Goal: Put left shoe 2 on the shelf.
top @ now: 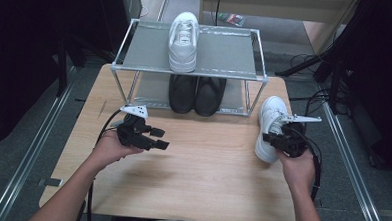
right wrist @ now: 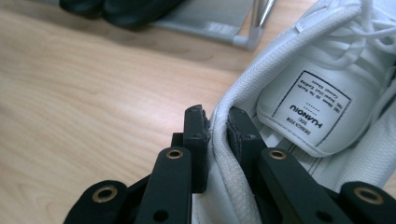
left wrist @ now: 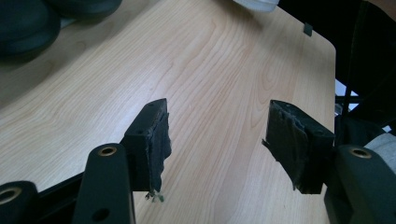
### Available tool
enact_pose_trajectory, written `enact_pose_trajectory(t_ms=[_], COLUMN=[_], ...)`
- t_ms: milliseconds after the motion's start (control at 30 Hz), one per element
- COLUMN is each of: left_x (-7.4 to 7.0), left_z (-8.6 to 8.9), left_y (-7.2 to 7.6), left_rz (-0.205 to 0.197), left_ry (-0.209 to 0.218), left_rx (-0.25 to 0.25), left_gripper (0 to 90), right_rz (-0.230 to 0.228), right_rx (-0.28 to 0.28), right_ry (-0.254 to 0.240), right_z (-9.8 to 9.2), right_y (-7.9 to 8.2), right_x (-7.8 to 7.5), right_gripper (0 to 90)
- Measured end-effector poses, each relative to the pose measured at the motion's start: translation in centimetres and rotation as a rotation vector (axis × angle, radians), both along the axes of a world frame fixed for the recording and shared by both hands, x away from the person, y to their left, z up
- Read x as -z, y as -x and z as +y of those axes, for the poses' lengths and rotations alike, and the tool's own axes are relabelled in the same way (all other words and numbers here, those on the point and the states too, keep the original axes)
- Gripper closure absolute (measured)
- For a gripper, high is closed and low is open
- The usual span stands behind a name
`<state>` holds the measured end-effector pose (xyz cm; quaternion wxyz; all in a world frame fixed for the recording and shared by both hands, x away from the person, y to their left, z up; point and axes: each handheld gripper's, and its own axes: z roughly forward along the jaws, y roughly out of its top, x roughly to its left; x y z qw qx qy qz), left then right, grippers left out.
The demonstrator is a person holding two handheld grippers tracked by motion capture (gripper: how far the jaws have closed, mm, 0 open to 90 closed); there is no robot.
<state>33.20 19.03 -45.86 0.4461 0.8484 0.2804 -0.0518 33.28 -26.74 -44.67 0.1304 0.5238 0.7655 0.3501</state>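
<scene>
White sneaker (top: pixel 269 127) at the right of the high view lies on the wooden surface (top: pixel 207 161), beside the lower right leg of the shoe rack (top: pixel 189 50), its heel collar pinched by the right claw (top: pixel 278 140); the right gripper view shows the two black jaws nearly together, clamped on either side of the padded collar edge (right wrist: pixel 219 135), with the shoe's opening at the right of that frame. Its mate, a second white sneaker (top: pixel 183 42), already stands on the rack's top shelf at upper centre, toe toward the camera, with free shelf space to either side of it. A pair of black shoes (top: pixel 195 94) sits side by side on the lower shelf. Judged from this layout, three of four shoes are stowed and the gripped sneaker is the last one out; what appears to remain is lifting it and setting it beside its partner on the top shelf. The left claw (top: pixel 155 141), at centre left, holds nothing: the left gripper view shows its jaws spread wide over bare wood. A label on the tongue (right wrist: pixel 310 112) of the held shoe, seen upside down, reads "HUANQIU" in bold, with "DESIGN FOR YOU" below; the smaller lines are too fine to read
</scene>
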Motion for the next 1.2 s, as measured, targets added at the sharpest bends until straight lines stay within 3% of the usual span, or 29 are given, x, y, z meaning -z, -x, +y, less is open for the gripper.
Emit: enact_pose_trajectory(t_ms=[367,667,833,933,1033,1100,1200], left_x=[0.3,0.2,0.3,0.2,0.2,0.3,0.3], left_z=[-1.3,-2.1,-2.0,-1.9,-1.8,-1.9,-1.9], left_y=[-0.9,-0.9,-0.9,-0.9,-0.9,-0.9,-0.9], left_rz=[0.005,-0.001,0.007,0.002,0.003,0.005,0.003], left_ry=[-0.022,-0.027,-0.031,-0.029,-0.028,-0.032,-0.035], left_rx=[0.031,0.051,0.053,0.054,0.052,0.052,0.053], left_gripper=[39.1,38.6,38.3,38.2,38.1,38.1,38.0], right_rz=[0.025,0.049,0.082,0.085,0.079,0.025,-0.001], right_rx=[-0.002,-0.071,-0.090,-0.111,-0.118,-0.107,-0.089], right_ry=[0.004,0.002,-0.016,0.002,0.021,-0.023,-0.038], right_z=[1.2,3.9,4.1,4.2,4.2,3.6,3.1], right_y=[3.2,6.2,6.5,6.5,6.7,6.9,7.0], right_x=[0.3,1.4,2.3,2.4,2.2,1.5,0.9], right_gripper=[81.4,81.1,77.5,74.4,71.2,65.0,61.8])
